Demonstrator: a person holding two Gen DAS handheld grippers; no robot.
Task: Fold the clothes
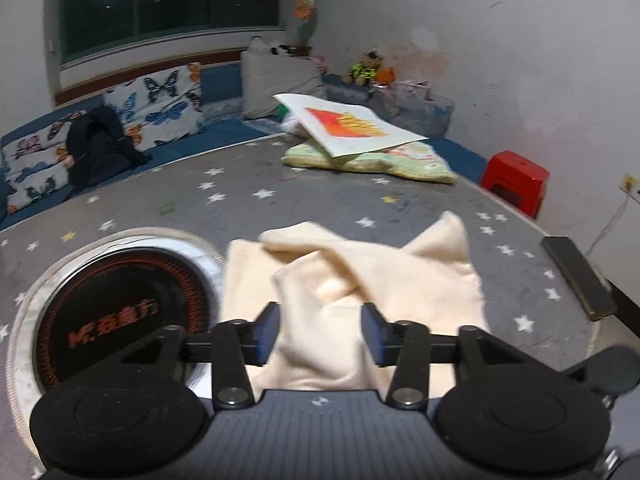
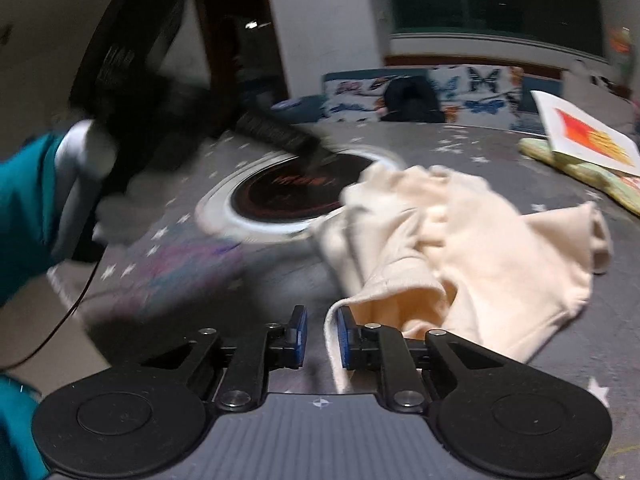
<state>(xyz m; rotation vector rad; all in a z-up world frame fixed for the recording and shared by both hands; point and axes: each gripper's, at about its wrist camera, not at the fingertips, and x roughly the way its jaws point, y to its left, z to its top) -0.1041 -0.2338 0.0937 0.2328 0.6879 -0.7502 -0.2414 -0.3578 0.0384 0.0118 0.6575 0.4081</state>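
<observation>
A cream garment (image 1: pixel 352 280) lies crumpled on a grey star-patterned table (image 1: pixel 280 184). My left gripper (image 1: pixel 320 332) is open, its blue-padded fingers (image 1: pixel 268 330) standing wide apart over the garment's near part, with cloth between them. In the right wrist view the same garment (image 2: pixel 480 248) spreads to the right. My right gripper (image 2: pixel 322 334) is open with a narrow gap; a hem edge of the garment runs up just inside the right pad (image 2: pixel 344 332). The other gripper and a teal sleeve (image 2: pixel 24 208) show blurred at left.
A round black heater plate (image 1: pixel 116 312) is set in the table left of the garment. A folded green quilt with a white picture board (image 1: pixel 352 128) lies at the far side. A dark phone (image 1: pixel 576 276) lies at the right edge. A red stool (image 1: pixel 516 180) stands beyond.
</observation>
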